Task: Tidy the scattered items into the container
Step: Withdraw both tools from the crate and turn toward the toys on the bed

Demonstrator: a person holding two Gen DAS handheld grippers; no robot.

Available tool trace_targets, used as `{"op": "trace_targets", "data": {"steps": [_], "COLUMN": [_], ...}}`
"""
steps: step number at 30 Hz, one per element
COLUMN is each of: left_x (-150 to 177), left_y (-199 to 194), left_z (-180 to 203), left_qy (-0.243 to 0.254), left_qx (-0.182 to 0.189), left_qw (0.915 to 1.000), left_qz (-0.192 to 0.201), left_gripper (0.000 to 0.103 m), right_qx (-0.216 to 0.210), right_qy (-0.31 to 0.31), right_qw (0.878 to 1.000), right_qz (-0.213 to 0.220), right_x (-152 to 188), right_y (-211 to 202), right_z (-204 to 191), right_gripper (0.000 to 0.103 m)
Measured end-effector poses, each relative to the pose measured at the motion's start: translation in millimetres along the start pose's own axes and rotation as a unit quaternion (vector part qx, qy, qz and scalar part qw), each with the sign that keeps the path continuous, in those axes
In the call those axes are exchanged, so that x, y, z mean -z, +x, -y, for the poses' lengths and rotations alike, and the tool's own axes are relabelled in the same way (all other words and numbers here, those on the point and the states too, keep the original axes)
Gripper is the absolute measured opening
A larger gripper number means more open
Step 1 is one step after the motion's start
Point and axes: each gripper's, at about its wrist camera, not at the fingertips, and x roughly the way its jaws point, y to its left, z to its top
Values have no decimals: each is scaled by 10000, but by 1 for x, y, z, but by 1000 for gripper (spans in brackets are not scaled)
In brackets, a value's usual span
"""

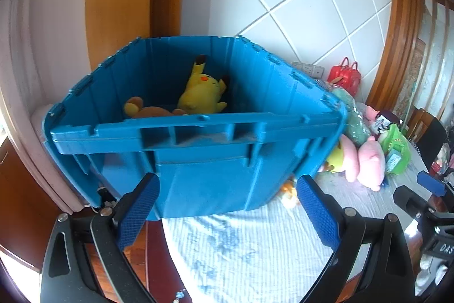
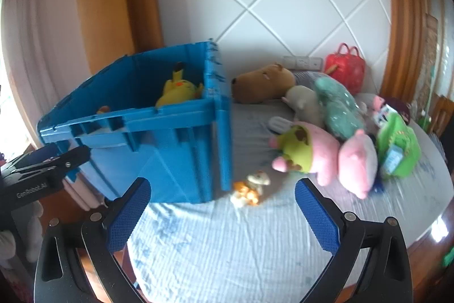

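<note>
On the striped bedsheet (image 2: pixel 227 240), just beside the blue crate's (image 2: pixel 170 161) near corner, lies the small orange-and-cream plush (image 2: pixel 249 188); it looks light, soft and squashy, so a pinch across its middle should serve, though so small a toy may slip from loose pads. Further right sits a heap: a pink plush (image 2: pixel 354 161) touching a green-and-yellow one (image 2: pixel 295 145), a teal plush (image 2: pixel 337 107), a grey one (image 2: pixel 305 101), a brown capybara (image 2: pixel 264 81) and a green pouch (image 2: pixel 400 149); all probably light and yielding. Inside the crate a yellow Pikachu (image 1: pixel 203 93) lies beside a brown toy (image 1: pixel 147 110). The right gripper (image 2: pixel 221 217) stands wide and empty; the left gripper (image 1: pixel 227 215) likewise, facing the crate wall.
</note>
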Motion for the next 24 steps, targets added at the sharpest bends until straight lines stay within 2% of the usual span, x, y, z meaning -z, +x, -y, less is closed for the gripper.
{"op": "trace_targets", "data": {"steps": [7, 12, 19, 24], "left_x": [1, 4, 12, 12], "left_y": [2, 7, 27, 44], "left_z": [78, 145, 229, 269], "left_qy": [32, 90, 151, 289], "left_qx": [16, 23, -20, -89], "left_qw": [10000, 10000, 9996, 9987], "left_qz": [26, 7, -221, -403], "left_gripper": [99, 99, 99, 99], "right_qx": [68, 104, 188, 179], "right_qy": [108, 267, 495, 728], "right_qw": [9999, 9996, 9986, 9971], "right_qz": [-10, 27, -5, -110], "right_x": [2, 4, 6, 9], "right_y": [-13, -23, -28, -18], "right_z": [73, 143, 243, 297], "right_gripper": [103, 103, 103, 103]}}
